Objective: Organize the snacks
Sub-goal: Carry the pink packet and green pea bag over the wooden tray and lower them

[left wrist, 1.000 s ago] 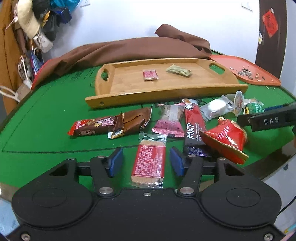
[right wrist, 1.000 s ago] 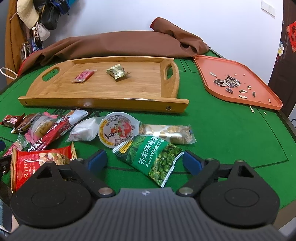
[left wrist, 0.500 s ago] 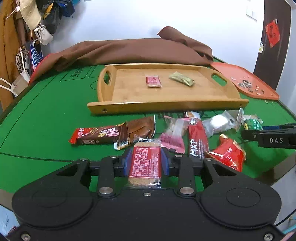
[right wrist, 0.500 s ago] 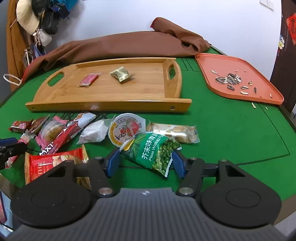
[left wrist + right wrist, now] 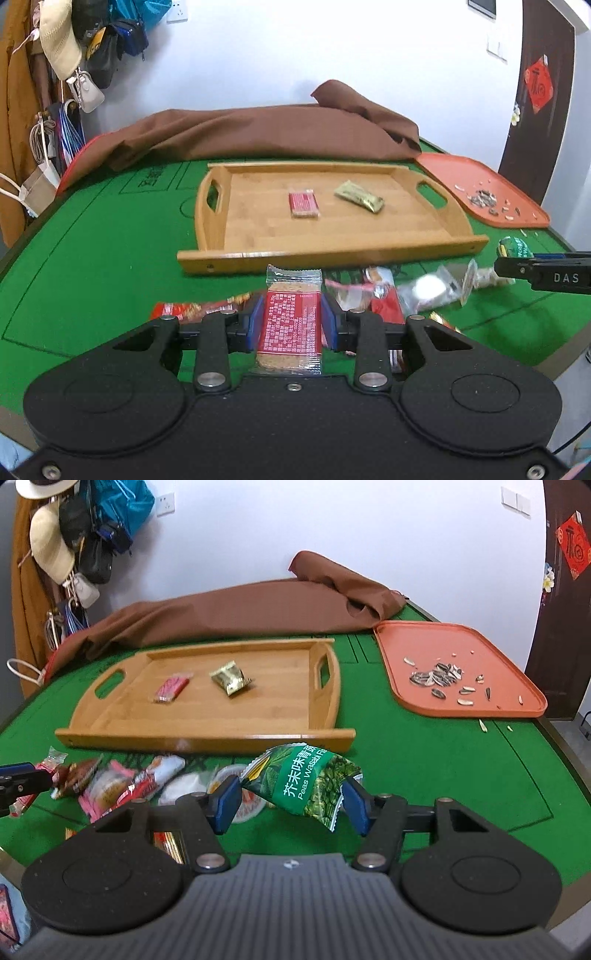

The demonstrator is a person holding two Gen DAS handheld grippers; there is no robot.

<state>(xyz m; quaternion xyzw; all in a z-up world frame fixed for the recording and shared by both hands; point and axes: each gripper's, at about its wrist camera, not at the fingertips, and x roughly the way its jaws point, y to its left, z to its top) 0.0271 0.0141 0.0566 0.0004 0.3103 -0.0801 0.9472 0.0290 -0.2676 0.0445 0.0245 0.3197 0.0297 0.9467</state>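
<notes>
Two snacks are off the green table at once: a red-labelled biscuit bar (image 5: 289, 328), pinched along its long sides by the nearly closed left gripper (image 5: 291, 328), and a green wasabi pea packet (image 5: 306, 782), clamped across its width by the right gripper (image 5: 291, 799), whose jaws stand about half open around it. Both sets of jaws have just been closing onto their loads. The bar's long axis runs straight ahead, toward the wooden tray (image 5: 229, 254), which lies directly beyond both grippers with its near rim crosswise to them. A small red packet (image 5: 303, 203) and a gold sachet (image 5: 358, 195) already rest inside. Neither hand looks clearly closer to the tray, though fisheye distortion makes that hard to judge. Remaining wrapped snacks (image 5: 122, 782) lie scattered just short of the tray's rim.
</notes>
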